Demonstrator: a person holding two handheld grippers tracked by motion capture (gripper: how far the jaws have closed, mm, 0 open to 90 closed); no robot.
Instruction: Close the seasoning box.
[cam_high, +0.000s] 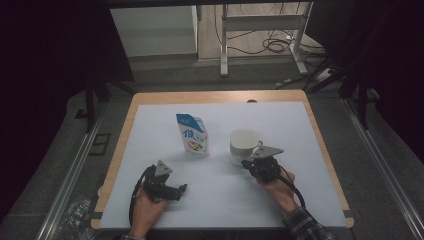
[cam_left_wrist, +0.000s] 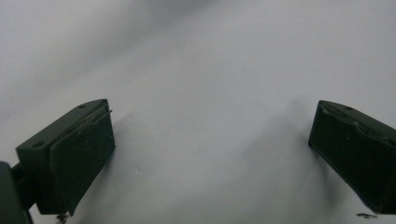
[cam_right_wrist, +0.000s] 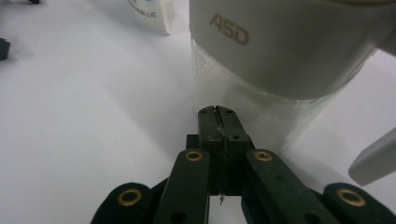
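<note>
high view: white-lidded clear jug (cam_high: 243, 146) right of centre on the white table (cam_high: 300, 150), blue-topped pouch (cam_high: 192, 133) just left of it. right gripper (cam_high: 246, 163) pinched closed and empty, tips at the jug's clear wall. left gripper (cam_high: 184, 188) at lower left, released, splayed wide over bare table.

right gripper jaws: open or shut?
Shut. In the right gripper view the right gripper has its two black pads pressed flat together with nothing between them, its tips right at the clear wall of the ASD jug.
</note>
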